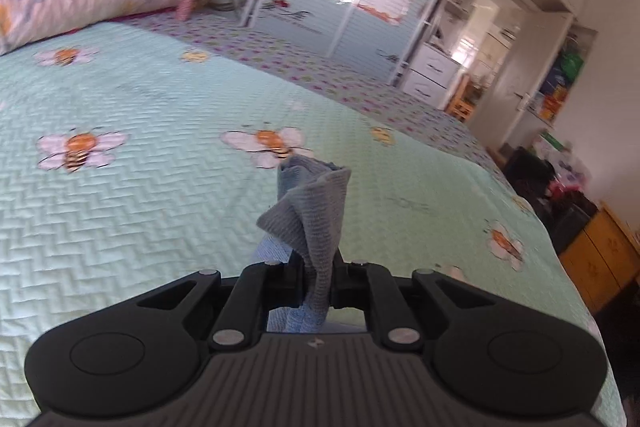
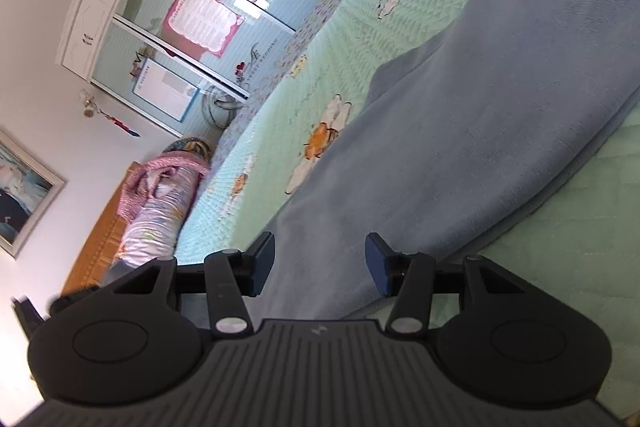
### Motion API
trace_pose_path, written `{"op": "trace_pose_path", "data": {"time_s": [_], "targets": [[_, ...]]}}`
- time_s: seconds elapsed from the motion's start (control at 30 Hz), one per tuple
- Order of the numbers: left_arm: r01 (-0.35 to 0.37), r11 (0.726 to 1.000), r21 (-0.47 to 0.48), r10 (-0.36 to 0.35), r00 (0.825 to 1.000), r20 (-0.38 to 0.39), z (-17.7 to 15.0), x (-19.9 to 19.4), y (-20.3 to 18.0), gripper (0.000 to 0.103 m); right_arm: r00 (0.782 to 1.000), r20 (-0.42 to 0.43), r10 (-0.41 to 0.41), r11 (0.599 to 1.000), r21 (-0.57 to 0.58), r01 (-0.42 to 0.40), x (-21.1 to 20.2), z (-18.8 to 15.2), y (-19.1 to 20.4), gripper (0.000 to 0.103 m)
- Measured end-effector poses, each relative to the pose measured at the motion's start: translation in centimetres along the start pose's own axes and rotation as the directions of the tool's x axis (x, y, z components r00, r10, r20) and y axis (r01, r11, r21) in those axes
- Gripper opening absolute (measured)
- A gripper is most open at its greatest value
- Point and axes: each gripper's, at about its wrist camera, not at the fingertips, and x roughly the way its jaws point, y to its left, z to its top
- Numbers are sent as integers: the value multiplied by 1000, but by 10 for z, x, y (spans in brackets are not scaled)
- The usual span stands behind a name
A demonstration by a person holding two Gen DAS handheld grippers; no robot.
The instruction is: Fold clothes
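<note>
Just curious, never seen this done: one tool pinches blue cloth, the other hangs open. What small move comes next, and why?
Probably carry the left gripper, shut on a bunched corner of the blue garment, across to make the fold; the right gripper is open over the flat part.

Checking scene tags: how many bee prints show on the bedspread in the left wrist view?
7 bees: near the pillow, one beyond it, left, centre, far right, right edge. Others may be hidden.
</note>
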Motion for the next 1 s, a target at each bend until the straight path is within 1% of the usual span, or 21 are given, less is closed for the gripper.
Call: {"op": "trace_pose_path", "data": {"time_s": [0.1,0.2,0.23,0.3,0.37,0.4,0.5,0.6,0.7,0.77,0.8,0.83,0.9,1.0], "targets": [[69,996,62,-67,997,-26,-6,7,-33,10,1000,11,-16,1000,17,16,-3,0,-5,52],[114,982,153,-107,993,-56,-20,18,-72,10,1000,25,-18,999,31,17,-6,-1,-9,52],[133,976,170,-122,990,-72,-25,24,-84,10,999,28,-15,999,32,14,-6,-2,-10,52],[176,964,200,-156,982,-109,-37,34,-102,10,999,32,-11,999,34,10,-6,-2,-11,52],[200,956,216,-173,976,-135,-47,42,-112,10,1000,26,2,999,39,-3,-4,-2,-13,53],[207,956,206,-180,973,-143,-48,45,-112,10,1000,19,14,999,43,-15,-3,-1,-14,53],[170,969,179,-150,981,-120,-38,47,-96,10,996,-33,82,996,34,-81,7,-1,-7,54],[101,990,100,-96,994,-58,-14,30,-61,10,988,-104,110,990,-82,-119,29,-7,20,54],[39,999,25,-39,999,7,6,7,-25,10,977,-173,122,965,-209,-157,57,-18,54,54],[4,1000,-15,-3,999,40,14,-8,-4,10,967,-224,124,945,-271,-184,78,-27,76,53],[-11,999,-35,12,999,51,17,-14,6,10,961,-248,125,934,-298,-198,89,-32,86,50],[-20,998,-56,23,998,57,20,-18,16,10,955,-268,129,926,-313,-213,97,-39,95,49],[-35,994,-106,42,997,60,22,-22,34,10,943,-304,135,910,-339,-240,115,-52,113,48],[-45,985,-166,54,997,49,22,-22,55,10,933,-335,131,906,-342,-250,139,-66,133,48]]}}
